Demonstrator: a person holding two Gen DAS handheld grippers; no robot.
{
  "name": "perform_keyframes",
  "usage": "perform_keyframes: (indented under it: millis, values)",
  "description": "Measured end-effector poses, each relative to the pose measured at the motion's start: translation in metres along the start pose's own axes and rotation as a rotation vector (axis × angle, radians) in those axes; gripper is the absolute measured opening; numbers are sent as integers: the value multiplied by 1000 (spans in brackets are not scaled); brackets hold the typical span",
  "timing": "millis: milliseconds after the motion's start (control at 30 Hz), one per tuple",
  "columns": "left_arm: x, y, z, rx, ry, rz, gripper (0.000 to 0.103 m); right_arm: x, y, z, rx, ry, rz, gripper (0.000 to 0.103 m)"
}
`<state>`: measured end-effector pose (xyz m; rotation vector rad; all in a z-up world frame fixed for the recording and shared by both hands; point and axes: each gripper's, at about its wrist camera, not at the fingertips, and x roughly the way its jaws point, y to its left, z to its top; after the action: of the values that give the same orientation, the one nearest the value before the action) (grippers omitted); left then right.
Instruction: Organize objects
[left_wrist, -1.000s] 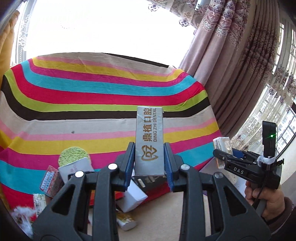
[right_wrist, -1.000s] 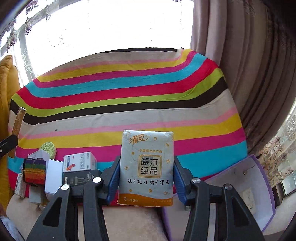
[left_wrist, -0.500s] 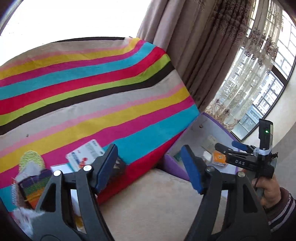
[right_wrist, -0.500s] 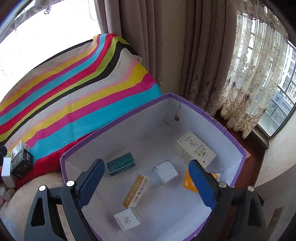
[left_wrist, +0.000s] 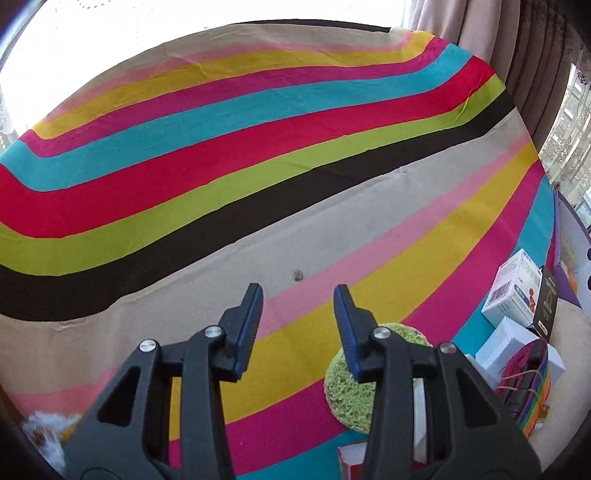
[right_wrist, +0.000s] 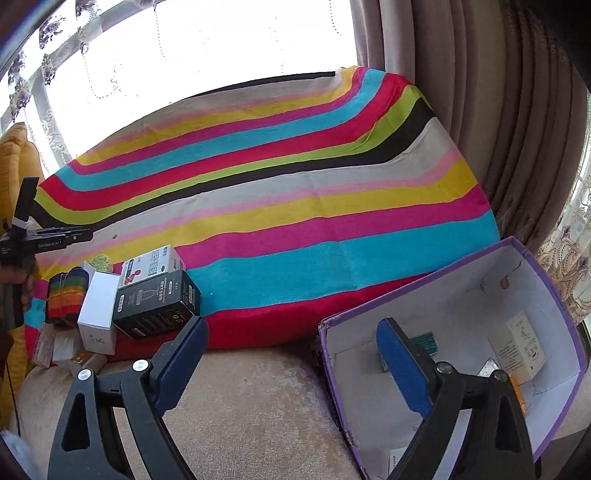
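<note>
My left gripper (left_wrist: 297, 295) is open and empty, pointing at the striped cloth (left_wrist: 258, 166), with a round green sponge (left_wrist: 345, 391) just to its right. A pile of small boxes lies at the right: a white box with blue print (left_wrist: 513, 291), a black box (left_wrist: 546, 306), a plain white box (left_wrist: 506, 345) and a rainbow striped pouch (left_wrist: 532, 384). My right gripper (right_wrist: 291, 339) is open and empty above the beige seat, between the black box (right_wrist: 157, 304) and the purple-rimmed storage box (right_wrist: 535, 295), which holds several small boxes.
The left gripper shows from the side at the left edge of the right wrist view (right_wrist: 44, 240). The striped cloth (right_wrist: 277, 206) covers the backrest. Curtains (right_wrist: 498, 110) hang at the right. A yellow cushion (right_wrist: 14, 166) is at far left. The beige seat (right_wrist: 240, 398) lies below.
One second ago each gripper held a box or tissue pack; both are empty now. The left has swung left to the pile; the right has pulled back from over the purple box.
</note>
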<state>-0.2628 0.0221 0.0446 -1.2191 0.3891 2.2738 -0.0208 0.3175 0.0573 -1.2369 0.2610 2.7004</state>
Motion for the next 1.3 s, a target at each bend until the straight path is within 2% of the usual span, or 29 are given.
perform_keyframes:
  millis: [100,233,433,567,633,733,867,967,1033,1133,1267,1300]
  values:
    - [20,-1,4,19,34,-10,33,8,-1,0,1,26,-2,93]
    - [33,-2,11,34,38,-15,29,14,-7,-1,35,54,-1,93]
    - [40,-3,12,33,33,-37,15,23,-5,-3,26,86,-1,93]
    - [37,0,8,11,26,-39,13,24,-7,-5,31,90,3,93]
    - [38,3,8,-12,27,-43,6,24,-8,-4,35,90,4,93]
    - [36,8,9,-64,34,-58,3,22,-7,-3,34,80,0,93]
    - [0,3,19,-86,-34,-52,3,12,-10,-3,49,51,11,93]
    - [-38,-25,30,-68,-95,-100,3,7,-20,-2,80,42,11,93]
    - [-56,-62,36,-24,-126,-146,3,3,-29,-1,91,31,-20,93]
    - [-70,-124,38,15,-153,-264,3,-5,-48,0,120,17,-56,93]
    - [-74,-208,34,74,-140,-400,3,-22,-71,1,153,-19,-95,93]
    - [-72,-226,33,87,-122,-408,3,-27,-78,1,162,-30,-109,93]
